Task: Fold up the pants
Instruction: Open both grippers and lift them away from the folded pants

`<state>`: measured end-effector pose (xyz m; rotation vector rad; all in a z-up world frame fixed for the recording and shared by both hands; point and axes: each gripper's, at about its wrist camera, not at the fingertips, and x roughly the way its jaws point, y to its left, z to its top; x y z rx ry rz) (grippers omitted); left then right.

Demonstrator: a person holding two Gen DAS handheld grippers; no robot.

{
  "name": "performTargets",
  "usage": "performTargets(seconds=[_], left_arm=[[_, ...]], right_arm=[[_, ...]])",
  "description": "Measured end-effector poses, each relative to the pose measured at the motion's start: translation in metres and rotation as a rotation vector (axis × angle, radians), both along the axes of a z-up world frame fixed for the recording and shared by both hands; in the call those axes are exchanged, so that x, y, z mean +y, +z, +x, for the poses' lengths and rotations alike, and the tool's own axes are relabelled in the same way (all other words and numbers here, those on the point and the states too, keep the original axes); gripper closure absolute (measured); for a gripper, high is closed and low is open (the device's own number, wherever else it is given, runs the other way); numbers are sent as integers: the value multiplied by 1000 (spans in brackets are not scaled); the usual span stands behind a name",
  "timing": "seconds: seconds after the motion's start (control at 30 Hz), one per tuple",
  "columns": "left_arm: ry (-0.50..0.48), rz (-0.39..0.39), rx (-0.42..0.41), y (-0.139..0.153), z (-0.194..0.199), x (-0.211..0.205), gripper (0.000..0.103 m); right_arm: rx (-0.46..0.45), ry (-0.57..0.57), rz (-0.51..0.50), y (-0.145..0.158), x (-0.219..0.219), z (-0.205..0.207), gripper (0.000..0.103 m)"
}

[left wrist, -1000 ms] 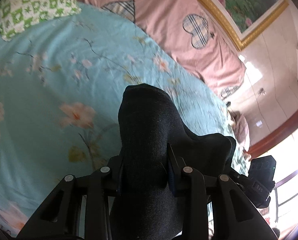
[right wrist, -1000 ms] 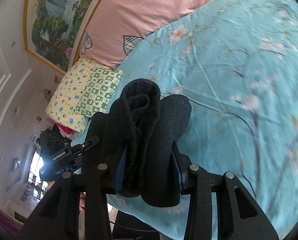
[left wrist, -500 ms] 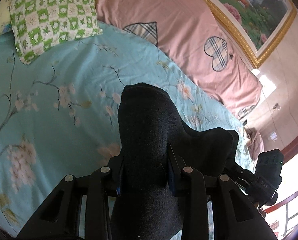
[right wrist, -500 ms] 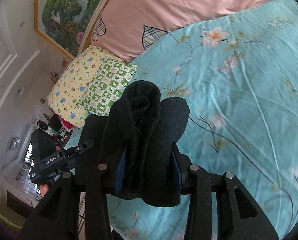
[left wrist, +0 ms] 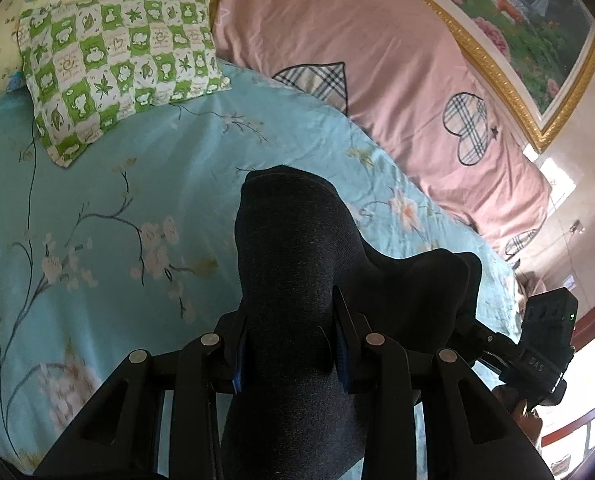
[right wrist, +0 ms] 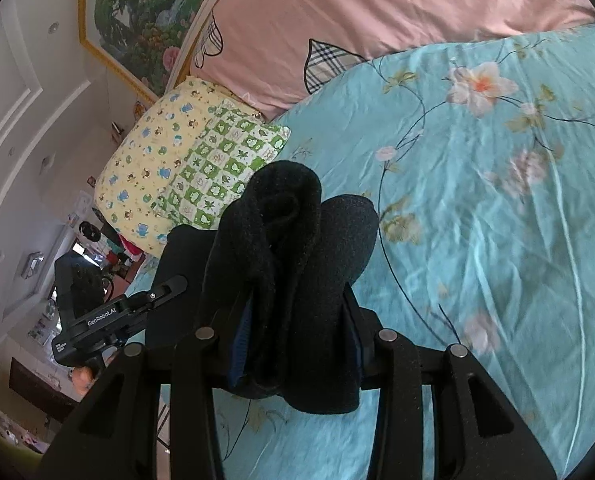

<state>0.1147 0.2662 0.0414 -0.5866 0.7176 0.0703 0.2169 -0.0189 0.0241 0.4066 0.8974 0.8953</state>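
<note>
The dark pants [left wrist: 293,248] are bunched between the fingers of my left gripper [left wrist: 291,344], which is shut on them and holds them above the turquoise floral bedsheet [left wrist: 109,184]. My right gripper [right wrist: 297,340] is shut on another thick bunch of the same pants [right wrist: 297,240], also lifted off the bed. The cloth stretches between the two grippers. In the left wrist view the right gripper shows at the right edge [left wrist: 545,352]; in the right wrist view the left gripper shows at the left [right wrist: 109,320].
A green checkered pillow [left wrist: 117,64] and a yellow cartoon pillow [right wrist: 153,152] lie at the head of the bed. A pink quilt with plaid hearts [left wrist: 377,60] runs along the wall under a framed painting [left wrist: 529,20]. The bed's edge lies beside the left gripper in the right wrist view.
Both grippers have carried the pants farther toward the head of the bed; the pillows and pink quilt have come more into view. The grips are unchanged.
</note>
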Motion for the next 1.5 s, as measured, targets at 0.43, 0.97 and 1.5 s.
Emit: performTargets(seconds=[0.43, 0.97, 1.5], left_arm=[[18, -3, 57, -33, 17, 18, 66], [75, 114, 107, -39, -15, 1, 42], [89, 332, 93, -23, -76, -38, 31]], right_arm=[[26, 21, -72, -33, 21, 28, 57], [-123, -34, -183, -29, 2, 5, 50], [-375, 10, -262, -3, 17, -66, 22]])
